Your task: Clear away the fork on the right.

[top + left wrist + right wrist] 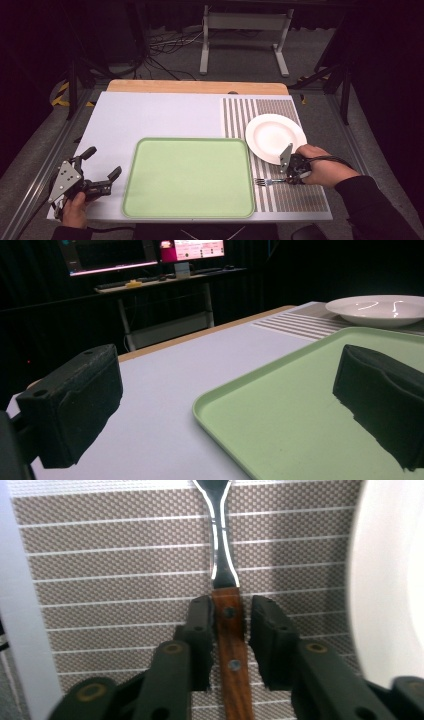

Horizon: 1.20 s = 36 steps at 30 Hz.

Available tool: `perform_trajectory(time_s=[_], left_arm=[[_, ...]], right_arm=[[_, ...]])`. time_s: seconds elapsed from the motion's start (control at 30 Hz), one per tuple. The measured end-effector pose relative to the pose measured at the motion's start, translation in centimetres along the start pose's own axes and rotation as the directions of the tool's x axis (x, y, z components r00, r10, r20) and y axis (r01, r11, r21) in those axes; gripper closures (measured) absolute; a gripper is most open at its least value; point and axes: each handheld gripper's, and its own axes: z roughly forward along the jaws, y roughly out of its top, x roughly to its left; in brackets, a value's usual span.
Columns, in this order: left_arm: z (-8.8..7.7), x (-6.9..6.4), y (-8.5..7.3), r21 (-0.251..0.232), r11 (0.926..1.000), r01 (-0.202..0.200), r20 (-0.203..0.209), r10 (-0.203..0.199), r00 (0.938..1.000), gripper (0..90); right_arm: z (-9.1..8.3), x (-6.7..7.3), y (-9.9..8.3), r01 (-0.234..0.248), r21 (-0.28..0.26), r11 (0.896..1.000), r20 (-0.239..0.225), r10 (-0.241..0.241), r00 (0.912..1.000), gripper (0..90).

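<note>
A fork with a wooden handle and metal neck lies on the striped placemat, tines toward the green tray. My right gripper sits low over the handle with its jaws astride it. One jaw touches the wood and a thin gap shows beside the other. A white plate lies just beyond that hand, its rim at the edge of the right gripper view. My left gripper is held wide open left of the tray, with nothing between its jaws.
The green tray has nothing on it and fills the middle of the white table. The plate and placemat lie beyond it. A desk with monitors stands past the table's far wooden edge.
</note>
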Motion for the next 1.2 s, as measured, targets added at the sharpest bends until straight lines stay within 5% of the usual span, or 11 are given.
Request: perform_trajectory(time_s=[0.33, 0.67, 1.2], left_arm=[[0.0, 0.0, 0.0, -0.001, 1.0, 0.0, 0.0, 0.0, 1.0, 0.3], [0.0, 0.0, 0.0, 0.0, 1.0, -0.002, -0.001, 0.002, 1.0, 0.3], [0.0, 0.0, 0.0, -0.002, 1.0, -0.001, 0.0, 0.001, 1.0, 0.2]], right_arm=[[0.3, 0.1, 0.4, 0.017, 0.039, 0.999, -0.008, -0.016, 0.9998, 76.7], [0.1, 0.3, 0.2, 0.009, 0.021, 1.0, -0.013, -0.009, 0.9999, 77.8], [-4.8, 1.3, 0.9, 0.005, -0.035, 0.999, 0.063, -0.002, 0.998, 77.8]])
